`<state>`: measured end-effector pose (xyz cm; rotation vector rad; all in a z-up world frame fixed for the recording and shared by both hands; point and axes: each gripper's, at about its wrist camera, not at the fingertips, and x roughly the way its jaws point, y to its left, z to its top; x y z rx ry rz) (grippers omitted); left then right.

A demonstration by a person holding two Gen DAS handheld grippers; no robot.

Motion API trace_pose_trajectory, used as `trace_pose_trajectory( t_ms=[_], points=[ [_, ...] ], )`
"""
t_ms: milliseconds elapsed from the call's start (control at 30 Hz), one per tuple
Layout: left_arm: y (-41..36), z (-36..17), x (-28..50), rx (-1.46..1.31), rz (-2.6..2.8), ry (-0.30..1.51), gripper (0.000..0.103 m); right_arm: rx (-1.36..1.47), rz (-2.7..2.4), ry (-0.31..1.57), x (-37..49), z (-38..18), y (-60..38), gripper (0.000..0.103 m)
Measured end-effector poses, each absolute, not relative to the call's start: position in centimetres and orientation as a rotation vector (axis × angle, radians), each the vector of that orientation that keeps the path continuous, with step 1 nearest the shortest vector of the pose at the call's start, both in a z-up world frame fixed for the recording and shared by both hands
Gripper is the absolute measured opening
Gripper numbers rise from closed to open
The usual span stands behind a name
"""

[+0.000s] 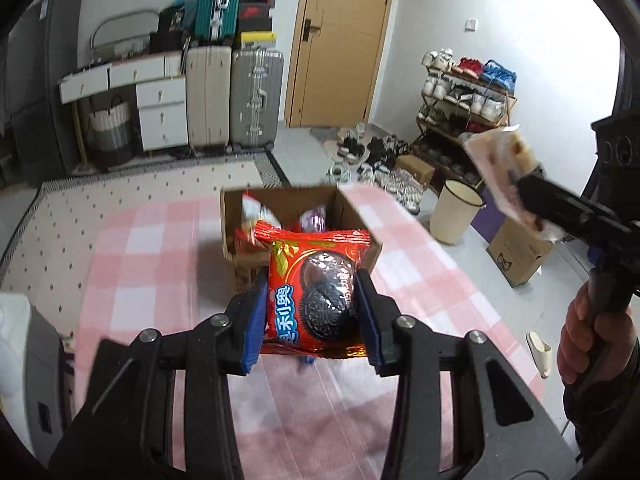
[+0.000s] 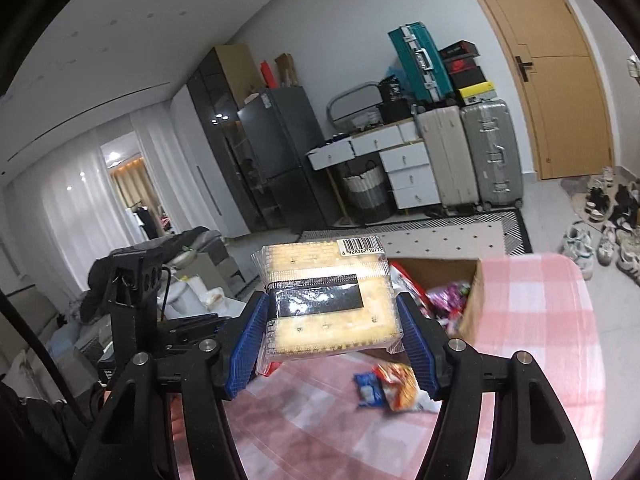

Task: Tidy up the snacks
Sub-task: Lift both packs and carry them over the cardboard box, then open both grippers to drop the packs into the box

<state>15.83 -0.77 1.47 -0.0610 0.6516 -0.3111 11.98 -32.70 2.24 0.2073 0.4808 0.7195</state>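
Two snack packets are held above the table [image 1: 160,248], one in each pair of tongs. The left tongs [image 1: 312,316] are closed on a red cookie packet [image 1: 316,292], blue pads pressing both of its sides; the packet shows a dark sandwich cookie and blue lettering. It hangs just short of the cardboard box [image 1: 236,216], which stands open near the table's far edge, on the pink-and-white checked cloth. Inside the box, a white-and-red wrapper [image 1: 256,212] and a purple wrapper [image 1: 314,218] are visible; the rest of the contents are blurred.

The right tongs [image 2: 332,320] are clamped on a clear-wrapped cracker pack [image 2: 328,300], with a barcode label at its top corner and a black strip across its face. In the left wrist view that pack [image 1: 504,168] is held well off the table's right edge, above the floor, apart from the box.

In the right wrist view, the box [image 2: 472,300] lies beyond the cracker pack, with pink and purple wrappers showing inside. Loose on the cloth, nearer than the box, lies a small heap of packets [image 2: 392,388], blue and orange; details are blurred.

A cream bucket [image 1: 456,212] and a second carton [image 1: 520,256] stand on the floor beyond the table's right edge.
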Motion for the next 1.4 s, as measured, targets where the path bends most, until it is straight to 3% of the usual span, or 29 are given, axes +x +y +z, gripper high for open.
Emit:
trace_pose_trajectory(
  t_ms=[333,633,1400],
  points=[
    [-0.8,8.7,20.0,-0.058,-0.309,0.574,0.038,0.142,0.687,0.431,16.7,8.7,-32.0,0.065],
    [-1.0,11.7,27.1,-0.072,-0.317,0.571,0.038,0.143,0.659,0.453,23.6,10.6,-32.2,0.065],
    [-1.4,-1.7,42.7,-0.162,-0.320,0.765,0.038,0.069,0.606,0.619,36.4,-0.4,-28.5,0.066]
  ],
)
